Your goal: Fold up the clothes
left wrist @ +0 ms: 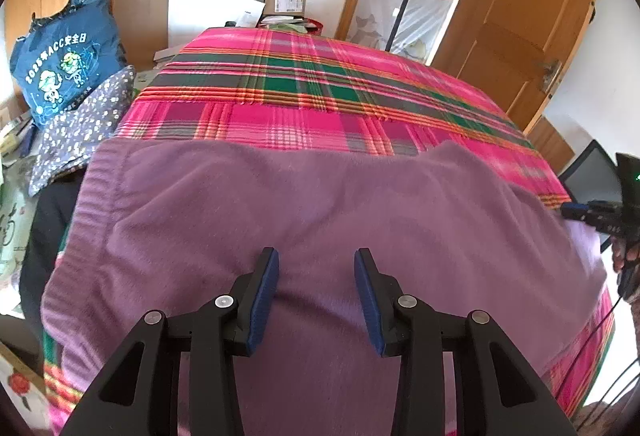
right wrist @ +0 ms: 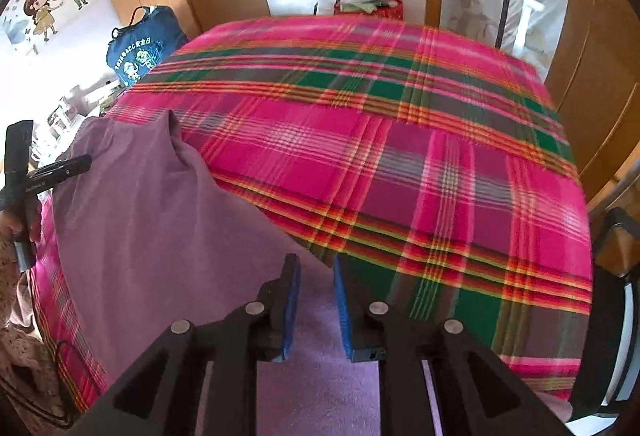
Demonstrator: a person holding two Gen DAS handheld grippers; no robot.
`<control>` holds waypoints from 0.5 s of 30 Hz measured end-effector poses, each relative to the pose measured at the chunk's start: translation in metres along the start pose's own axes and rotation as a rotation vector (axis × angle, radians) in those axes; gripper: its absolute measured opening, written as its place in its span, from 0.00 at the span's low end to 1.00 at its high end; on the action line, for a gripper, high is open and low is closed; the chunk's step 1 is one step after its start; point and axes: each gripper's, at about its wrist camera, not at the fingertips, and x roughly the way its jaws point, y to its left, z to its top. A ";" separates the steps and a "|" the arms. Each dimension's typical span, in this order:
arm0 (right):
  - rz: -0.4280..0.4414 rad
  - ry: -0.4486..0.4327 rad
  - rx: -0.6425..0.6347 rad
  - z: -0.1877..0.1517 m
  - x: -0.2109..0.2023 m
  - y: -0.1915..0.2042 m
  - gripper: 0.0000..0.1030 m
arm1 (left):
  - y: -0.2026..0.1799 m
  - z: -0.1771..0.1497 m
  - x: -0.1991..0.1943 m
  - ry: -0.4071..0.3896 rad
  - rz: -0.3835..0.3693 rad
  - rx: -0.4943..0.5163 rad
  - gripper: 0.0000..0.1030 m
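Two grippers (left wrist: 316, 268) (right wrist: 316, 276) parted and empty over a purple garment (left wrist: 280, 203) lying partly folded at lower frame on the plaid bedspread (left wrist: 320, 83), further folds seemingly remaining.

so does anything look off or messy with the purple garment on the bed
Mostly tidy. The purple fleece garment lies flat on the plaid bedspread, but its far edge is uneven: one corner pokes up in a ridge. Nothing looks torn or spilled.
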 end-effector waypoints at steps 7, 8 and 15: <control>0.063 -0.072 0.007 -0.011 -0.033 0.011 0.18 | 0.034 -0.006 -0.029 0.004 0.046 -0.134 0.40; 0.065 -0.078 0.004 -0.012 -0.037 0.013 0.18 | 0.038 -0.008 -0.033 0.007 0.055 -0.154 0.40; 0.138 -0.068 -0.114 -0.019 -0.043 0.059 0.24 | 0.048 -0.032 -0.060 0.012 0.135 -0.182 0.40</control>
